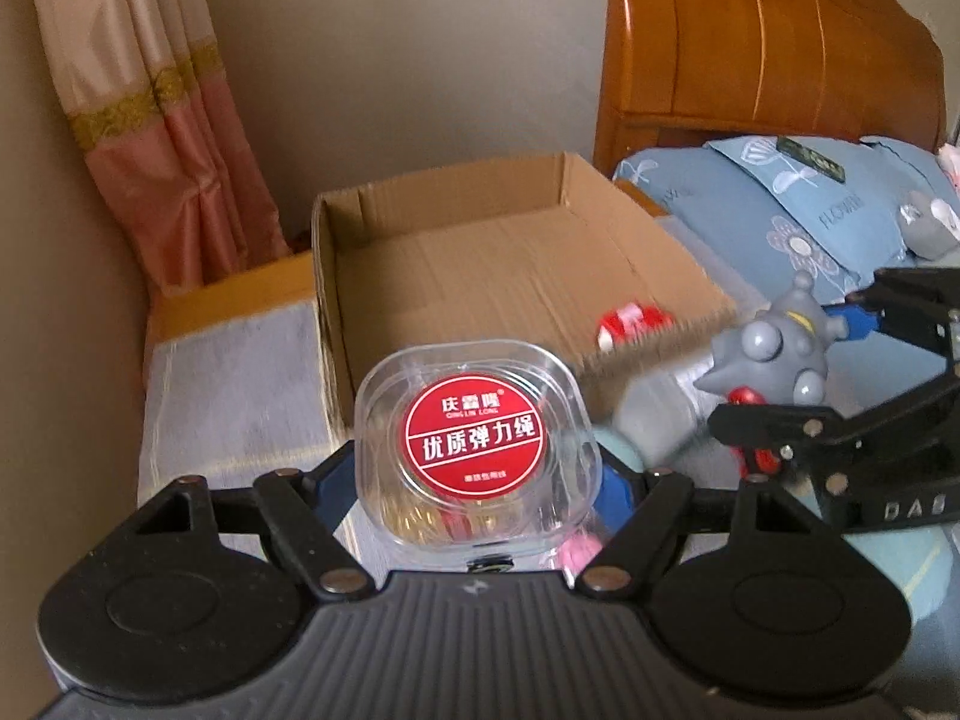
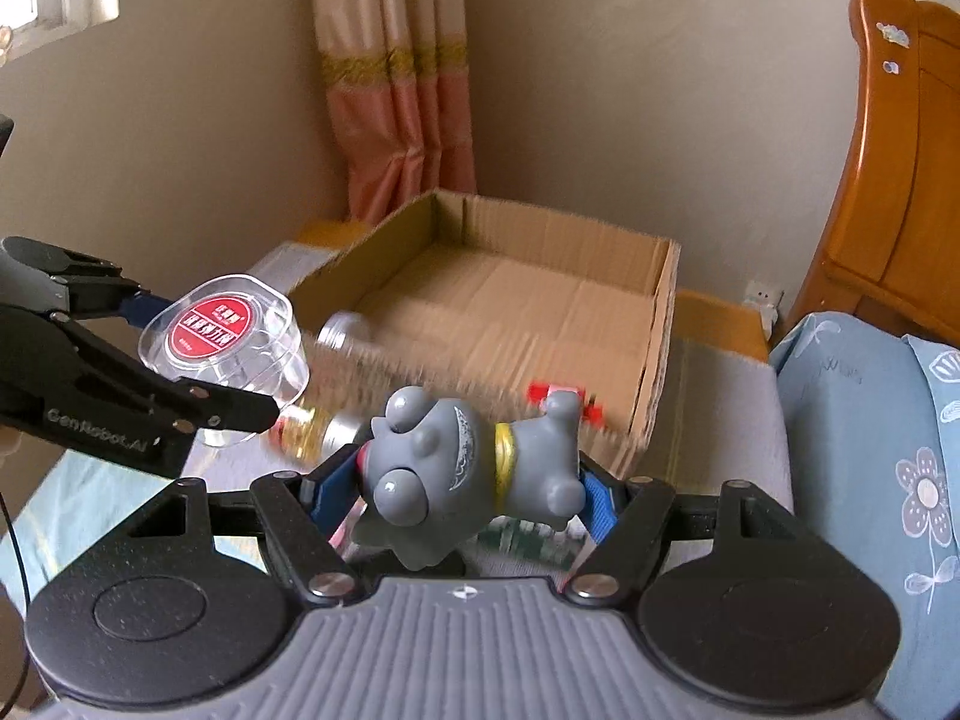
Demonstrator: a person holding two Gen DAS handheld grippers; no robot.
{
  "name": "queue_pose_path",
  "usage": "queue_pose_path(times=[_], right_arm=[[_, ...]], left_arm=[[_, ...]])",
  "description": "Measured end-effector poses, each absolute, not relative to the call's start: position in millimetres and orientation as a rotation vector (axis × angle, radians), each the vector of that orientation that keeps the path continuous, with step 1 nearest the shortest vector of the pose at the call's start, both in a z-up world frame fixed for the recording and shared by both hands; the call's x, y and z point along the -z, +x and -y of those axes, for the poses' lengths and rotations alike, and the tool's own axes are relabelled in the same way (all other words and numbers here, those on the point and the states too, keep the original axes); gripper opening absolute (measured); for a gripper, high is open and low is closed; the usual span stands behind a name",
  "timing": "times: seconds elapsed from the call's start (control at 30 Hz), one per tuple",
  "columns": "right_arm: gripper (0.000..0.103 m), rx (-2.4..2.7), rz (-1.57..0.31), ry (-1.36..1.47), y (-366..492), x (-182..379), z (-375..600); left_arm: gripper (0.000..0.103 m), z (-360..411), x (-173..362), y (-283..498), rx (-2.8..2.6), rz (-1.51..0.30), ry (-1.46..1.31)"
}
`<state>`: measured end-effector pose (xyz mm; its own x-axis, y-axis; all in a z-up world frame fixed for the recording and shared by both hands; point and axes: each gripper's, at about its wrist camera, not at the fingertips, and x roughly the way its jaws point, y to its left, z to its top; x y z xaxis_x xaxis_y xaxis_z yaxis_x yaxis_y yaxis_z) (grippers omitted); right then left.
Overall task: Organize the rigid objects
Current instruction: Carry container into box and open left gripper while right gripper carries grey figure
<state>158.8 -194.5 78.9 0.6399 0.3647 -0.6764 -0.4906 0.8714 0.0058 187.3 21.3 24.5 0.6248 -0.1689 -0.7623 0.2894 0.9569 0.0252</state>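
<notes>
My left gripper (image 1: 477,480) is shut on a clear plastic box with a round red label (image 1: 474,441), held above the bed in front of the open cardboard box (image 1: 480,252). It also shows in the right wrist view (image 2: 222,336), between the left gripper's fingers (image 2: 198,354). My right gripper (image 2: 474,495) is shut on a grey big-eyed toy figure (image 2: 468,468) with a yellow collar, held sideways. The figure (image 1: 774,348) and right gripper (image 1: 798,360) appear at the right of the left wrist view.
The cardboard box (image 2: 660,330) holds a small red and white object (image 1: 633,321). A bottle with silver and gold parts (image 2: 318,426) lies blurred on the bed before the box. A blue floral pillow (image 2: 888,450), wooden headboard (image 1: 768,42) and pink curtain (image 1: 150,120) surround the spot.
</notes>
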Motion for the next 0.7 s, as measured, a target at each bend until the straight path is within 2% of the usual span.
queue_pose_path(times=[0.27,0.7], right_arm=[[0.077,-0.465,-0.698,-0.175,190.6,-98.9,193.7],[0.077,-0.44,-0.739,-0.152,243.0,-95.5,198.0]], left_arm=[[0.077,-18.2,-42.1,238.9,0.226,-0.85,0.152],[0.077,-6.2,-31.1,312.8,0.187,-0.888,0.149]])
